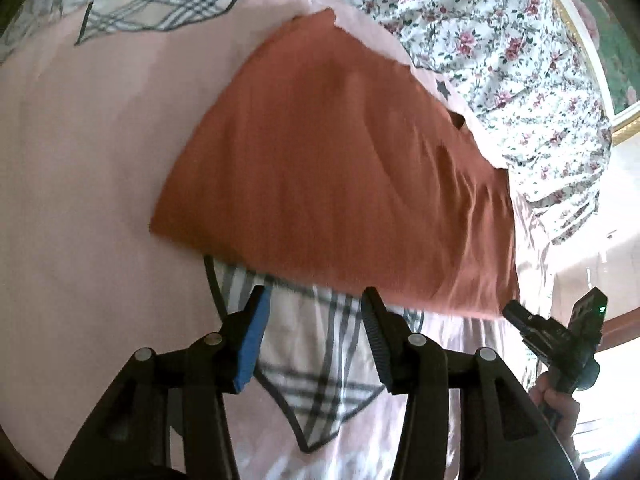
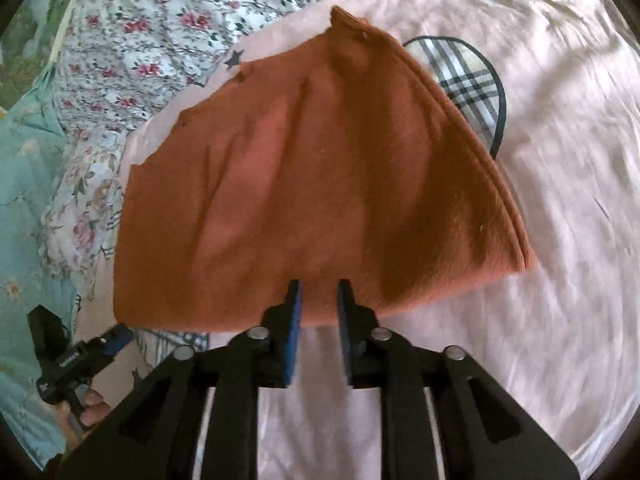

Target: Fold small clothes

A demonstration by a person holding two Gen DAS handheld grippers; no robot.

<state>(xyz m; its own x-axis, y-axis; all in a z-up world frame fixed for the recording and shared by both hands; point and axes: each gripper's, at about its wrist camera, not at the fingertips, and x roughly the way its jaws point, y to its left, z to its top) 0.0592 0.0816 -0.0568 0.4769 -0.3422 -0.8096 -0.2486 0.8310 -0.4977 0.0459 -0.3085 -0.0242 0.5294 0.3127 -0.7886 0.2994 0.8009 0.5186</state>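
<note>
A rust-orange garment (image 1: 340, 168) lies flat and folded on the pink bedsheet (image 1: 80, 200); it also fills the middle of the right wrist view (image 2: 312, 184). My left gripper (image 1: 314, 300) is open and empty, just short of the garment's near edge. My right gripper (image 2: 319, 292) is open with a narrower gap, its fingertips at the garment's near hem, holding nothing. The right gripper shows at the lower right of the left wrist view (image 1: 560, 332), and the left gripper at the lower left of the right wrist view (image 2: 80, 356).
The pink sheet carries plaid heart prints (image 1: 320, 380) (image 2: 468, 80). A crumpled floral quilt (image 1: 500, 48) (image 2: 140, 40) lies along the garment's far side. A light blue-green floral cover (image 2: 28, 184) lies beyond it. A gold picture frame (image 1: 624, 120) is at the right.
</note>
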